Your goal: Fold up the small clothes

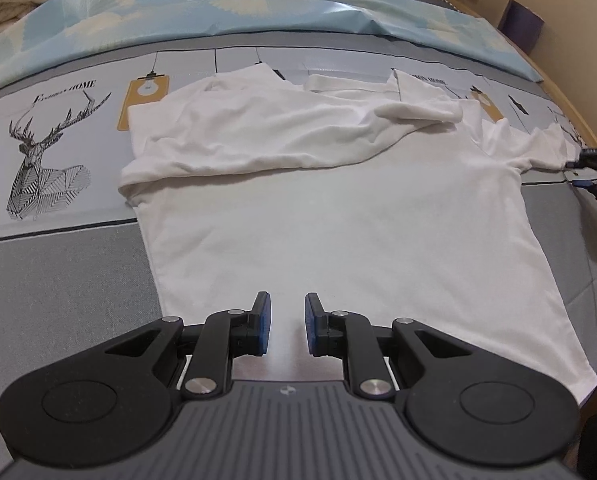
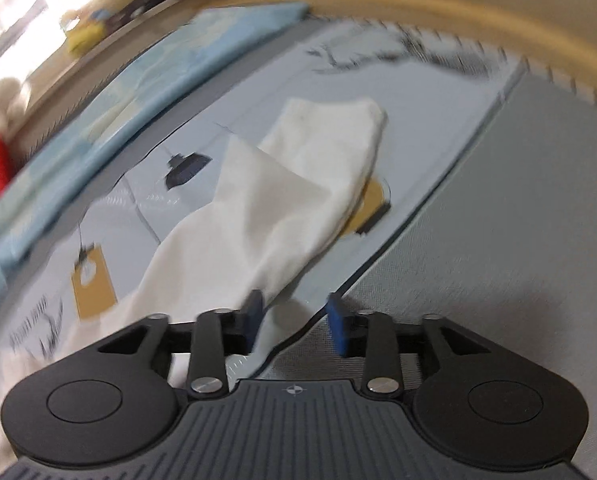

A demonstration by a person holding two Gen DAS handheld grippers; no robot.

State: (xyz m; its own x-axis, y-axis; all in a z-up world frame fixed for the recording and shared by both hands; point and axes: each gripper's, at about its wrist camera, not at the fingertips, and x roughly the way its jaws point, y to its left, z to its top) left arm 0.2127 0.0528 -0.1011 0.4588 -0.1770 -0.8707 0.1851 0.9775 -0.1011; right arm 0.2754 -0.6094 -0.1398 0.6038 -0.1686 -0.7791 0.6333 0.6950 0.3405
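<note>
A deer print [image 1: 46,160] marks the bedsheet [image 1: 58,280] at the left, a blue patterned cloth [image 1: 258,4] lying beyond. The white T-shirt [image 1: 358,220] lies spread across the middle. The left gripper [image 1: 287,324] points steeply down above its near hem, jaws slightly parted, empty. The right gripper [image 2: 294,320], jaws apart, straddles the sleeve [image 2: 298,184] without pinching it.

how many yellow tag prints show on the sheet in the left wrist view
2: one tag print left of the shirt near the deer print, another by its right shoulder. The shirt may hide more.
</note>
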